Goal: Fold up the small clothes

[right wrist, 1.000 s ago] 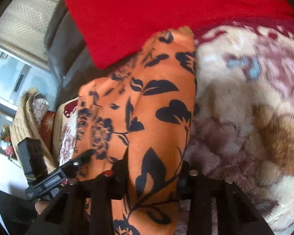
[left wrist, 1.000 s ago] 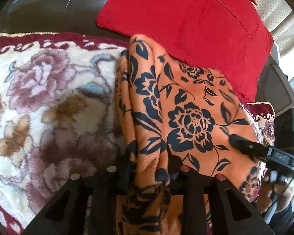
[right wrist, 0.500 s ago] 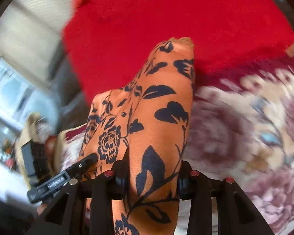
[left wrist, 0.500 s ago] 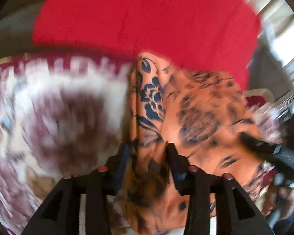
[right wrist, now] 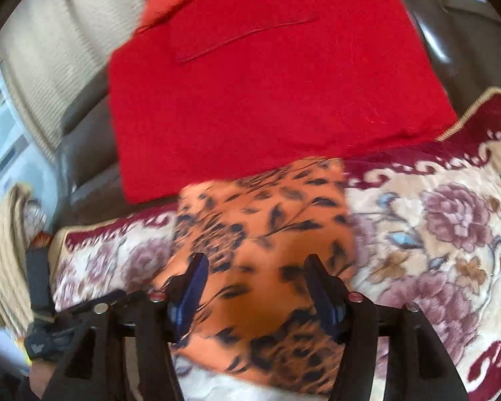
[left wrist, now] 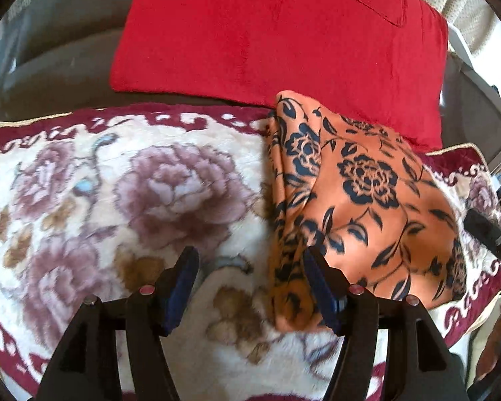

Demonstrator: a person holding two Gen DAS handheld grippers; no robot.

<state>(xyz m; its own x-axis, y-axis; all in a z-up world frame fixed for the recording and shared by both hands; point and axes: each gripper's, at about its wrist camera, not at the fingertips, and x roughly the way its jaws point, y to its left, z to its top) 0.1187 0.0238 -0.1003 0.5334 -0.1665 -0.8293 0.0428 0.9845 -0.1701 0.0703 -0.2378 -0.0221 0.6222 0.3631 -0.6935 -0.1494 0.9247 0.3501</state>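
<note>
**A:** Right, talk me through it from the biggest thing down.

**B:** Biggest is the floral blanket, cream with plum roses and a maroon border, spread over what looks like a dark sofa. I read it as the folding bed: flat and soft enough to hold a crease. Behind it the red cushion leans on the backrest, out of the working area.

**A:** And the garment?

**B:** The orange cloth with black flowers lies folded on the blanket, its far corner just touching the cushion's lower edge. In my left view it sits as a layered packet with stacked edges along its left side, so I judge 1 fold at least is already in.

**A:** Your hand-held grippers?

**B:** The left hand-held gripper has its jaws opening; mostly blanket shows between them, and the cloth's near corner only reaches the inner face of the right finger, with no pinch. The right hand-held gripper is opening too. The orange cloth fills the gap in that blurred view, yet the pads stand clear of it.

**A:** So both have let go?

**B:** That's my reading: the cloth rests on its own. Next I'd check whether those stacked edges line up before deciding on a further fold.
</note>
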